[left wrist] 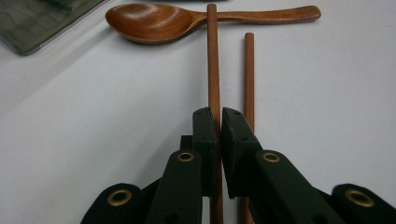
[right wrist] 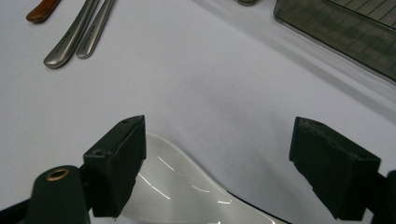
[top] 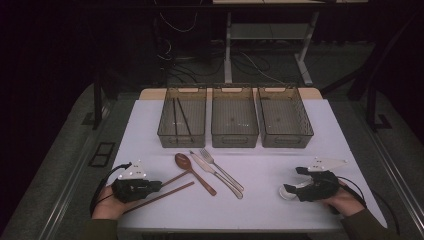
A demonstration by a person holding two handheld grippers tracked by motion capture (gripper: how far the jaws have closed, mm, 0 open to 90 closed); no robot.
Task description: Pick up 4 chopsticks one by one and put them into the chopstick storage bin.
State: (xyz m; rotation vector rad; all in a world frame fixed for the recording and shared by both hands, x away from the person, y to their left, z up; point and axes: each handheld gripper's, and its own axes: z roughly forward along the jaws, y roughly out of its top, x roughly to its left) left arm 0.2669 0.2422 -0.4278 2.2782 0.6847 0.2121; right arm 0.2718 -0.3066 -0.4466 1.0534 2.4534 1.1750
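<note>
Left gripper (top: 159, 185) sits at the near left of the table (top: 265, 210) in the high view w/ jaws clamped on one chopstick (top: 176, 177), the second chopstick (top: 172, 192) just beside it; right gripper (top: 291, 187) is near right, jaws apart over a white spoon (top: 287, 192), w/ a wooden spoon (top: 192, 171), knife (top: 216, 174) and fork (top: 222, 170) btwn the two and three bins (top: 235, 117) behind. Left gripper view: jaws pinch the left chopstick (left wrist: 213, 60), other chopstick (left wrist: 249, 74) lies free at right, wooden spoon (left wrist: 159, 21) across the far ends. Right gripper view: jaws stand wide apart, white spoon (right wrist: 187, 186) on the table btwn them, nearer the left jaw, not gripped.
</note>
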